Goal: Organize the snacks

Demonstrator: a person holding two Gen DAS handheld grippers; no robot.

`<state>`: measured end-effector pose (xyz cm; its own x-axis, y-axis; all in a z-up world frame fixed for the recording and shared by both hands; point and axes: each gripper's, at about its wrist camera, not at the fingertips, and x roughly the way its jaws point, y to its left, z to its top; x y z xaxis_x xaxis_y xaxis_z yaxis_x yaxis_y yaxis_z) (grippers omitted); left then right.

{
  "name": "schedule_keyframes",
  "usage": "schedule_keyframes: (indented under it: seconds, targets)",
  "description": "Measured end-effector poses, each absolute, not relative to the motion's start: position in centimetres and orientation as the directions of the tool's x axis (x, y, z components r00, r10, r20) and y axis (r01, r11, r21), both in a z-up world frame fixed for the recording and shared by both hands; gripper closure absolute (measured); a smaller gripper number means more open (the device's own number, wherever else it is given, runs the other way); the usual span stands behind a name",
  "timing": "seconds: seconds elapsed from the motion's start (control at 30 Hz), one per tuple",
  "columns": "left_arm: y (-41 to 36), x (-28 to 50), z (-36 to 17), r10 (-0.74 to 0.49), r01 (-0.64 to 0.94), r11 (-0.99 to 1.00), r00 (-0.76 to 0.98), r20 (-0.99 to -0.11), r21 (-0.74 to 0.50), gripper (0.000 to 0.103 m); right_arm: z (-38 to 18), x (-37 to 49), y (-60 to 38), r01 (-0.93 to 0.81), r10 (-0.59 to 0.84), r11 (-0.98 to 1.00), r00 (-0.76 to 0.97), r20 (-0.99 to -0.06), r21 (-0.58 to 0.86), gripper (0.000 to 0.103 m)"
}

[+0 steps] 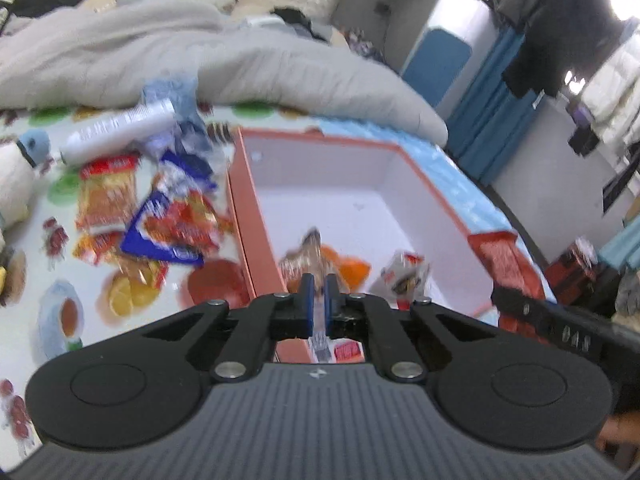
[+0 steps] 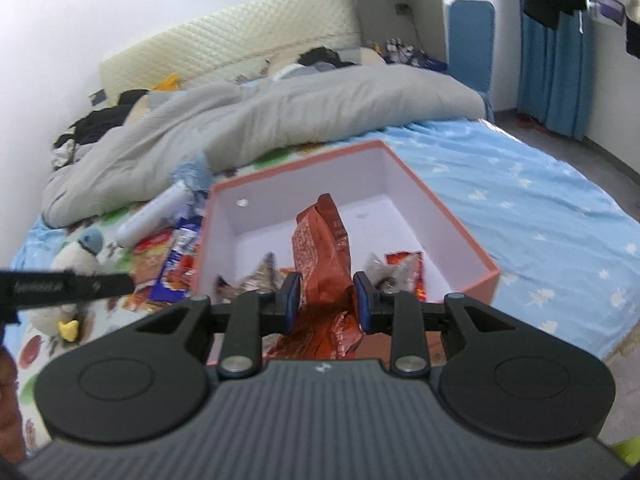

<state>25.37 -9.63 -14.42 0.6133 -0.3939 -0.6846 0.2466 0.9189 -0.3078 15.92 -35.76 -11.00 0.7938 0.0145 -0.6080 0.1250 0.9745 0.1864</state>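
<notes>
An orange box [image 1: 246,220] [image 2: 416,208] with white inside stands open on the bed. Several snack packets lie in its near end: a brown one [image 1: 308,254] [image 2: 260,274], an orange one [image 1: 352,268] and a white-red one [image 1: 404,276]. My left gripper [image 1: 319,300] hangs over the box's near left wall, its blue pads almost together with nothing seen gripped. From the side it shows as a black bar [image 2: 128,280] left of the box. My right gripper [image 2: 328,280] is shut on a crumpled red-orange packet [image 2: 324,240] [image 1: 500,256] above the box's near edge.
Loose snacks lie left of the box: a blue-red bag [image 1: 172,220], a yellow-red packet [image 1: 106,196] and a white tube [image 1: 120,128]. A plush toy [image 2: 80,256] sits further left. A grey duvet [image 2: 280,120] is heaped behind. Blue star-printed sheet [image 2: 540,220] spreads right, to the bed's edge.
</notes>
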Motion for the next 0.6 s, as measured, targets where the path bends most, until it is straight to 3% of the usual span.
schedule_keyframes:
  seconds: [0.2, 0.3, 0.37, 0.5, 0.57, 0.6]
  targets:
    - [-8.6, 24.6, -19.0, -0.338, 0.26, 0.938, 0.542, -0.769, -0.229, 0.092, -13.3, 16.2, -36.6, 0.146, 0.023, 0.967, 0.764, -0.645, 0.209, 0.071]
    - [-7.8, 24.3, -21.6, -0.288, 0.221, 0.954, 0.486, -0.825, -0.203, 0.079, -13.7, 16.0, -36.2, 0.136, 0.032, 0.969, 0.761, -0.648, 0.208, 0.071]
    - [-7.1, 23.9, -23.0, -0.303, 0.182, 0.952, 0.453, -0.838, -0.246, 0.062, -13.9, 15.9, -36.0, 0.135, 0.037, 0.968, 0.761, -0.648, 0.213, 0.071]
    - [-7.6, 23.1, -25.0, -0.302, 0.142, 0.953, 0.425, -0.853, -0.267, 0.048, -14.2, 15.8, -36.1, 0.147, 0.035, 0.964, 0.758, -0.651, 0.223, 0.071]
    - [-8.7, 22.6, -25.6, -0.269, 0.128, 0.963, 0.435, -0.859, -0.237, 0.029, -14.2, 15.8, -36.1, 0.149, 0.033, 0.964, 0.758, -0.652, 0.221, 0.071]
    - [-9.2, 22.4, -26.0, -0.252, 0.119, 0.968, 0.441, -0.862, -0.223, 0.028, -14.2, 15.8, -36.1, 0.149, 0.032, 0.964, 0.757, -0.652, 0.22, 0.071]
